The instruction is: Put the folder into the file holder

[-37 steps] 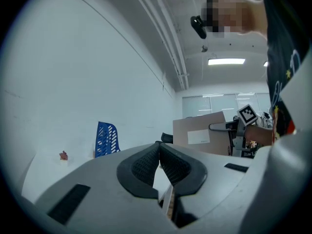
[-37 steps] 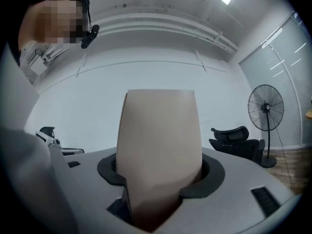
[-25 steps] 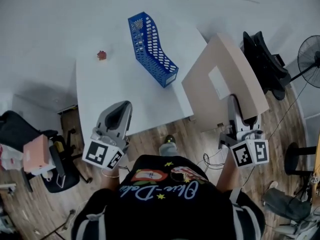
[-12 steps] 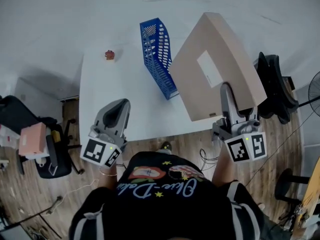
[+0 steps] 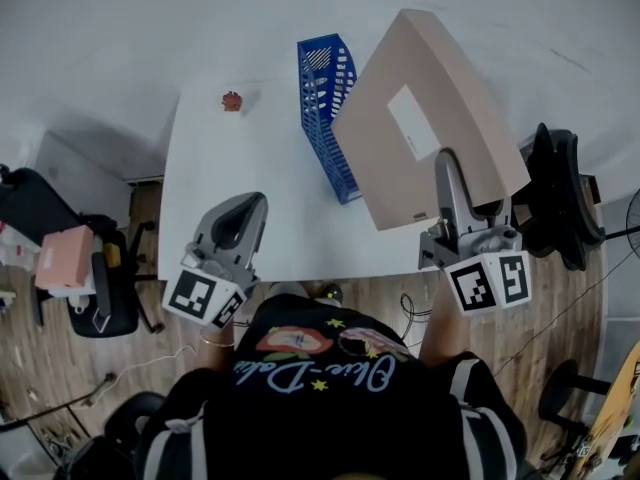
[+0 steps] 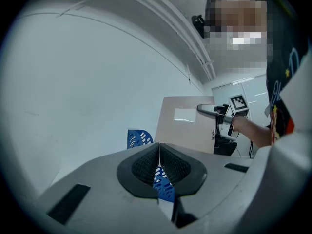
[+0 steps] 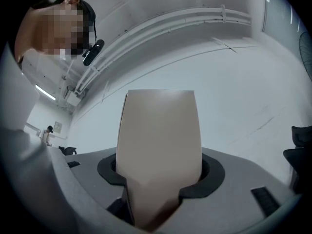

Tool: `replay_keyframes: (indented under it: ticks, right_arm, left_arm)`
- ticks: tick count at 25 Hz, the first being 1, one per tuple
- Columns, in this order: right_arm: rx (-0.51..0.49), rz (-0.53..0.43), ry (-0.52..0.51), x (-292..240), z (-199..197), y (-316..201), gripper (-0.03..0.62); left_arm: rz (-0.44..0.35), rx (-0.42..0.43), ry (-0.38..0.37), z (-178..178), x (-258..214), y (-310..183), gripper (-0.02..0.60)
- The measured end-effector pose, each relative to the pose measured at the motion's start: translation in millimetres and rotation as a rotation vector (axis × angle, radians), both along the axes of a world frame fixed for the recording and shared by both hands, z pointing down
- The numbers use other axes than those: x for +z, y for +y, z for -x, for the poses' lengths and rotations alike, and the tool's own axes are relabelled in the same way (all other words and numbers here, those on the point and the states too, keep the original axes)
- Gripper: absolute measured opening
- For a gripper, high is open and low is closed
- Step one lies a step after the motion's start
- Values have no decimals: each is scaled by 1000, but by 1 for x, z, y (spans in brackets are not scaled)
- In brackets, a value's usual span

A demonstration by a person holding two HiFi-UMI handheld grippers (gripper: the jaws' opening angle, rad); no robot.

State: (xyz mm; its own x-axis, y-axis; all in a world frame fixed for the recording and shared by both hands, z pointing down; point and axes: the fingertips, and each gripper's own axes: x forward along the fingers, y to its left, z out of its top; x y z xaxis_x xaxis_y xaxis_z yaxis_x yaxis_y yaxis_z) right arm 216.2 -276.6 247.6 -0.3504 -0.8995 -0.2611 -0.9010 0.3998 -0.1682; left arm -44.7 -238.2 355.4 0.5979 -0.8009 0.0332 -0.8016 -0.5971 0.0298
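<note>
folder (image 5: pixel 455 83) in right gripper (image 5: pixel 449 171) now over the table (image 5: pixel 225 183) (earlier beyond its edge), nearer the file holder (image 5: pixel 322 93)

White table (image 5: pixel 240 183), wooden floor (image 5: pixel 60 373), black office chairs (image 5: pixel 562 196) either side

I see looping script across the person's black shirt (image 5: pixel 318 371) — upside down from here, can't read it reliably. White label (image 5: pixel 413 121) on the folder (image 5: pixel 470 108) — nothing legible to me.

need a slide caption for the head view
Right hand-held gripper holds a thick beige folder beside the blue mesh file holder.
</note>
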Motion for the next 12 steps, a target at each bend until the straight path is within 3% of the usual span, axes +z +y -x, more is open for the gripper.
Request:
replay_keyframes:
  ticks: [12]
  right_arm:
    - [7,19,10,-5,26,-25,256]
  left_arm:
    - [-14,40,9,18,-14,-31,5]
